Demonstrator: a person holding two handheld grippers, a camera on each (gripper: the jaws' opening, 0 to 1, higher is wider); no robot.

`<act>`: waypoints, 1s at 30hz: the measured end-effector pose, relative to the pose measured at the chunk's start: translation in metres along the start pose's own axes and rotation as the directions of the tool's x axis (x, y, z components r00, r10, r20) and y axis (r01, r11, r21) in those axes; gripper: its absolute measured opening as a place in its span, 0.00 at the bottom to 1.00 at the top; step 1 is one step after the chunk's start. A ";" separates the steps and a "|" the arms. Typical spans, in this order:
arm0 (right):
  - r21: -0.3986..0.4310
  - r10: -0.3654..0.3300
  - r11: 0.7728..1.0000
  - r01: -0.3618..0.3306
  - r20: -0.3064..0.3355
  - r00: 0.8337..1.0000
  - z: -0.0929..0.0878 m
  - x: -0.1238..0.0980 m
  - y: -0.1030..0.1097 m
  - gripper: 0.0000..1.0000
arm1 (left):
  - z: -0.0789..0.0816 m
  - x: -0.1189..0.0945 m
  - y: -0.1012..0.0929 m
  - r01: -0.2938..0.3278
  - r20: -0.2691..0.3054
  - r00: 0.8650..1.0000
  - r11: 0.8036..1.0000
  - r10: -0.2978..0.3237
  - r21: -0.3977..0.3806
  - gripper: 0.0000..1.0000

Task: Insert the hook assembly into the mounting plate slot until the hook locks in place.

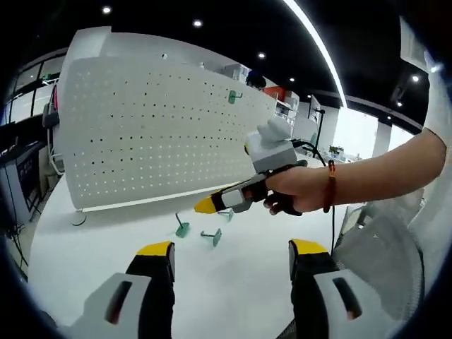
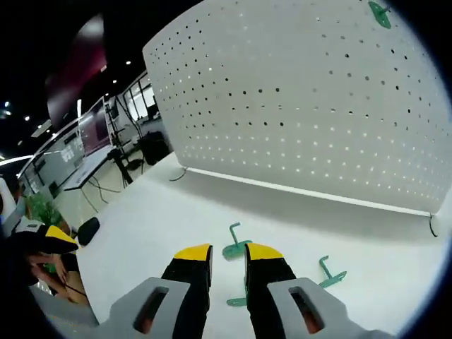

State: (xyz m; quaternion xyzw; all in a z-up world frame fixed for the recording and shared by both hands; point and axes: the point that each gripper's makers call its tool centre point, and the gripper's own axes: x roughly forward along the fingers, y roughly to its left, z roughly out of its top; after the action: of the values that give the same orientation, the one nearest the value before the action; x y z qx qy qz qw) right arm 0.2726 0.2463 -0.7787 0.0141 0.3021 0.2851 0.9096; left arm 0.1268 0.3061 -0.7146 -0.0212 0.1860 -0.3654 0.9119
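1. Nearest the lens in the left gripper view, the left gripper (image 1: 231,253) stood released, its two yellow-tipped jaws wide apart above the white tabletop (image 1: 106,240) with nothing between them.
2. Ahead of those jaws and slightly to their left, two green hooks lay on the tabletop: one hook (image 1: 181,227) nearer the left jaw, a second hook (image 1: 211,236) just beside it toward the middle of the gap.
3. Beyond these, the right gripper (image 1: 205,205) entered from the right, held in a person's hand (image 1: 286,191) with a red cord at the wrist; its yellow tip pointed down-left toward the hooks, and whether its jaws met could not be told from this view.
4. Farthest ahead stood the white perforated mounting plate (image 1: 155,131), upright at the far edge of the tabletop, with a mounted green hook (image 1: 234,96) seated in its upper right area.
5. Seen from the right gripper view, the right gripper (image 2: 228,256) had its jaws drawn close with a narrow gap, gripping nothing visible.
6. Just past its tips lay a green hook (image 2: 235,244); another (image 2: 330,275) lay to the right of the right jaw, and a third hook (image 2: 236,301) showed partly in the gap between the jaws.
7. Behind them rose the mounting plate (image 2: 304,106), bearing the mounted hook (image 2: 379,13) near its top right.
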 end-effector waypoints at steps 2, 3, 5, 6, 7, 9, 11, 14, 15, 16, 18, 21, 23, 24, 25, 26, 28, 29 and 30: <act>0.001 -0.005 1.000 0.005 -0.006 1.000 0.000 0.004 0.001 0.17 | 0.002 -0.002 -0.001 0.008 0.011 1.000 1.000 -0.008 0.008 0.71; 0.013 -0.011 1.000 0.012 -0.013 1.000 -0.001 0.006 0.000 0.17 | 0.004 -0.002 -0.003 0.022 0.026 0.999 1.000 -0.023 0.015 0.73; 0.009 -0.020 1.000 0.020 -0.024 1.000 -0.002 0.009 -0.001 0.17 | 0.006 -0.002 -0.005 0.030 0.052 0.998 0.999 -0.031 0.016 0.77; 0.012 -0.024 1.000 0.024 -0.025 0.999 -0.001 0.011 -0.001 0.17 | 0.006 -0.002 -0.005 0.032 0.047 0.998 0.999 -0.032 0.019 0.78; 0.009 -0.025 1.000 0.026 -0.030 0.999 -0.001 0.013 0.000 0.17 | 0.005 -0.003 -0.005 0.030 0.038 0.999 0.999 -0.031 0.033 0.78; -0.001 -0.025 1.000 0.025 -0.037 0.999 0.000 0.016 0.002 0.17 | 0.004 -0.004 -0.004 0.023 0.034 0.999 0.999 -0.024 0.034 0.78; -0.003 -0.030 1.000 0.030 -0.047 0.998 0.000 0.021 0.003 0.17 | 0.005 -0.004 -0.003 0.021 0.038 0.999 1.000 -0.022 0.017 0.78; -0.003 -0.039 0.999 0.039 -0.065 0.997 -0.001 0.027 0.003 0.17 | 0.005 -0.005 -0.002 0.018 0.041 0.999 1.000 -0.018 0.017 0.78; -0.010 -0.044 0.999 0.043 -0.072 0.996 -0.001 0.030 0.003 0.17 | 0.006 -0.006 -0.001 0.018 0.045 0.999 1.000 -0.018 0.016 0.78; -0.008 -0.046 0.999 0.045 -0.076 0.996 -0.001 0.031 0.003 0.17 | 0.006 -0.006 0.000 0.018 0.047 0.999 1.000 -0.018 0.011 0.78; 0.001 -0.048 0.999 0.048 -0.083 0.995 -0.001 0.035 0.001 0.17 | 0.007 -0.007 0.001 0.016 0.053 0.998 1.000 -0.016 0.007 0.78; -0.002 -0.061 0.998 0.061 -0.108 0.992 -0.004 0.041 -0.002 0.16 | 0.008 -0.009 0.003 0.014 0.053 0.998 1.000 -0.015 0.009 0.78; 0.003 -0.061 0.998 0.062 -0.114 0.992 -0.005 0.043 -0.002 0.15 | 0.008 -0.010 0.004 0.014 0.058 0.998 1.000 -0.014 -0.002 0.78; 0.000 -0.064 0.998 0.064 -0.120 0.991 -0.006 0.045 -0.003 0.15 | 0.008 -0.011 0.005 0.014 0.060 0.998 1.000 -0.014 -0.007 0.78; 0.000 -0.066 0.998 0.066 -0.120 0.991 -0.005 0.045 -0.003 0.15 | 0.008 -0.011 0.005 0.013 0.061 0.998 1.000 -0.013 -0.010 0.77; 0.001 -0.073 0.997 0.074 -0.124 0.990 -0.005 0.047 -0.005 0.15 | 0.008 -0.011 0.006 0.012 0.062 0.998 1.000 -0.012 -0.013 0.77; 0.006 -0.087 0.996 0.089 -0.131 0.987 -0.005 0.049 -0.008 0.14 | 0.007 -0.010 0.007 0.012 0.063 0.998 1.000 -0.011 -0.018 0.77; 0.009 -0.090 0.996 0.092 -0.133 0.987 -0.005 0.051 -0.009 0.14 | 0.007 -0.009 0.008 0.014 0.064 0.998 1.000 -0.013 -0.022 0.77; 0.017 -0.088 0.996 0.091 -0.140 0.986 -0.006 0.053 -0.009 0.14 | 0.007 -0.008 0.008 0.017 0.061 0.998 1.000 -0.016 -0.024 0.77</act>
State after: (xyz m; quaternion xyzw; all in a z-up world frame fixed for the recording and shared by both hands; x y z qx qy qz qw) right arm 0.3089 0.2660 -0.8141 -0.0089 0.3683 0.2407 0.8979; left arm 0.1287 0.3167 -0.7068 -0.0449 0.1625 -0.3697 0.9137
